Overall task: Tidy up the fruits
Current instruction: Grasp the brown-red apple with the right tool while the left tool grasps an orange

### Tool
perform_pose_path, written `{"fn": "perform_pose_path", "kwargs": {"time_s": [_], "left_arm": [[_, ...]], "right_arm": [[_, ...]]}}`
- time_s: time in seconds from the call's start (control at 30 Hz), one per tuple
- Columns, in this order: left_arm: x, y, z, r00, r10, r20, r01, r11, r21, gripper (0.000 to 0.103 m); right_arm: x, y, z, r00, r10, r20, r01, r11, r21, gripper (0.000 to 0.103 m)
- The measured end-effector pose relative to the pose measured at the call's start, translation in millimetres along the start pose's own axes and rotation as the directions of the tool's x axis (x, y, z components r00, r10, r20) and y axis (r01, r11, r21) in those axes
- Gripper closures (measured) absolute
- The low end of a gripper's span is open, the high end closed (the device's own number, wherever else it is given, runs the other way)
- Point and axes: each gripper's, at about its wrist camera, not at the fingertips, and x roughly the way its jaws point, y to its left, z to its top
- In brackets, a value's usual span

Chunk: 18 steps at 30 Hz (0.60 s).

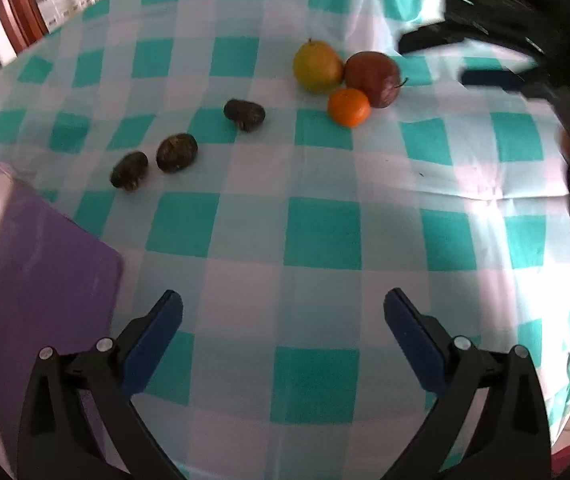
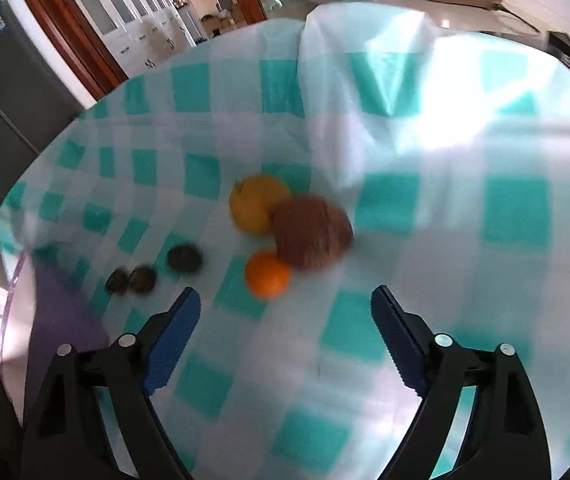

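A yellow pear (image 1: 317, 66), a dark red apple (image 1: 373, 78) and a small orange (image 1: 349, 107) lie touching in a cluster on the checked tablecloth. Three dark brown fruits (image 1: 244, 114) (image 1: 176, 152) (image 1: 129, 170) lie in a row to their left. My left gripper (image 1: 283, 304) is open and empty, well short of the fruit. My right gripper (image 2: 285, 300) is open and empty, just short of the orange (image 2: 267, 274), with the apple (image 2: 311, 236), pear (image 2: 257, 202) and dark fruits (image 2: 184, 258) beyond. The right wrist view is blurred.
A purple board (image 1: 49, 276) lies at the left, also in the right wrist view (image 2: 61, 316). The right gripper's black arm (image 1: 525, 40) shows at the upper right. The green-and-white cloth (image 1: 325, 232) bunches up at the back (image 2: 345, 60).
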Motion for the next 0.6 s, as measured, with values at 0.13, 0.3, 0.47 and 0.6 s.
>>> {"fn": "perform_pose_path", "kwargs": {"time_s": [0.13, 0.3, 0.47, 0.6], "left_arm": [[21, 2, 4, 0.999, -0.033, -0.005, 0.033, 0.999, -0.019, 0.002], [36, 1, 15, 0.997, -0.071, 0.002, 0.071, 0.997, -0.018, 0.002], [41, 1, 31, 0.996, -0.087, 0.026, 0.088, 0.996, -0.017, 0.002], [46, 3, 49, 0.993, -0.107, 0.046, 0.110, 0.992, -0.062, 0.002]], "right_arm": [[47, 2, 35, 0.997, -0.044, -0.065, 0.041, 0.998, -0.049, 0.022], [89, 5, 45, 0.977, -0.112, -0.181, 0.087, 0.986, -0.140, 0.026], [105, -2, 47, 0.964, -0.145, -0.223, 0.116, 0.984, -0.135, 0.031], [114, 7, 48, 0.949, -0.201, -0.241, 0.152, 0.967, -0.206, 0.031]]}}
